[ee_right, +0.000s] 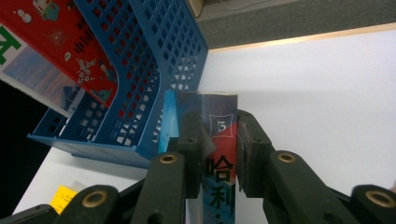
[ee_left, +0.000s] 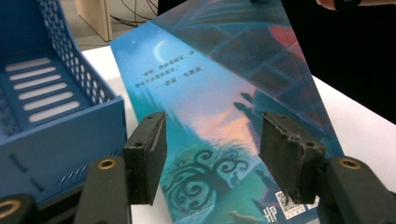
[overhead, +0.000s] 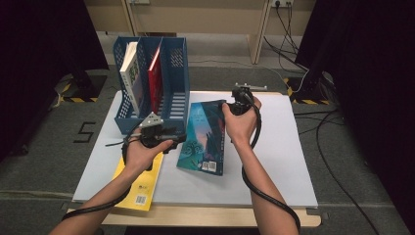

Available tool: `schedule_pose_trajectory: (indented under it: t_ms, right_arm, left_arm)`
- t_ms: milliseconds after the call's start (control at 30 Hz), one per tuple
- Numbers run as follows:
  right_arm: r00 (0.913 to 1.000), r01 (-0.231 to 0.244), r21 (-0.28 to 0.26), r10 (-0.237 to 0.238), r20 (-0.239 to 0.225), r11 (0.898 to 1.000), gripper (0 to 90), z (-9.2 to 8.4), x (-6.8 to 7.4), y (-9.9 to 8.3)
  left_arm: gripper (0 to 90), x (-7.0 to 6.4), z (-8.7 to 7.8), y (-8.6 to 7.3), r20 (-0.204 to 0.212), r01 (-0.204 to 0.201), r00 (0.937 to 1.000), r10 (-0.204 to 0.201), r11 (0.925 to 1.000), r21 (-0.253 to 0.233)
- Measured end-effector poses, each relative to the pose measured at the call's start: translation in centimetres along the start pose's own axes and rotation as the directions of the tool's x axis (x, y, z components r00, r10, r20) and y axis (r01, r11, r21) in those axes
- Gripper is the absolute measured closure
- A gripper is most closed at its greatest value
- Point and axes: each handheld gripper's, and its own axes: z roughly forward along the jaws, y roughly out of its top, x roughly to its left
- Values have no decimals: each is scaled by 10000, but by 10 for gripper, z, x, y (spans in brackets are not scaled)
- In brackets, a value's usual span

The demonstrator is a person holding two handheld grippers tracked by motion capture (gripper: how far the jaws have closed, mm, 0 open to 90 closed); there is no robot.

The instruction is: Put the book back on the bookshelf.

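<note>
A teal book [overhead: 203, 139] lies slanted on the white table top [overhead: 279, 156], its far end lifted off the surface. My right gripper [overhead: 229, 108] is shut on that far end. In the right gripper view its jaws clamp the spine [ee_right: 219, 121] of the book from both sides. My left gripper [overhead: 176, 138] hovers at the book's left edge, in front of the blue file rack [overhead: 173, 105]. In the left gripper view my left gripper [ee_left: 212, 135] stands open, with the teal cover [ee_left: 210, 93] behind the jaws and nothing pressed between the pads.
The blue rack has three slots: a white book [overhead: 131, 68] in the left one, a red book [overhead: 155, 73] in the middle one, and a bare right one [ee_left: 42, 93]. A yellow book [overhead: 142, 188] lies flat under my left forearm at the table's front edge.
</note>
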Motion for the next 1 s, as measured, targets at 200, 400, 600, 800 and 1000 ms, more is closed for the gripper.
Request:
schedule_pose_trajectory:
  t_ms: [200, 400, 600, 800, 1000]
  right_arm:
    - [9999, -3, -152, 5, 126, 9999, 750, 2, 3, 3]
    - [9999, 7, -184, -4, 152, 9998, 750, 2, 8, 4]
    - [9998, 72, -230, -68, 177, 9997, 749, 0, 11, 3]
    - [9998, 105, -262, -100, 173, 9996, 749, 0, 13, 2]
    - [9997, 141, -288, -134, 223, 9995, 749, -1, 13, 2]
  left_arm:
    - [395, -6, 14, 10, 208, -116, 9997, 116, 9999, 0]
    - [387, -17, 27, 15, 531, -235, 9983, 228, 9996, 124]
    - [379, -34, 41, 19, 822, -280, 9962, 274, 9996, 65]
    - [366, -47, 53, 22, 1017, -393, 9941, 387, 9992, 36]
    - [356, -52, 59, 27, 996, -359, 9944, 361, 9993, -36]
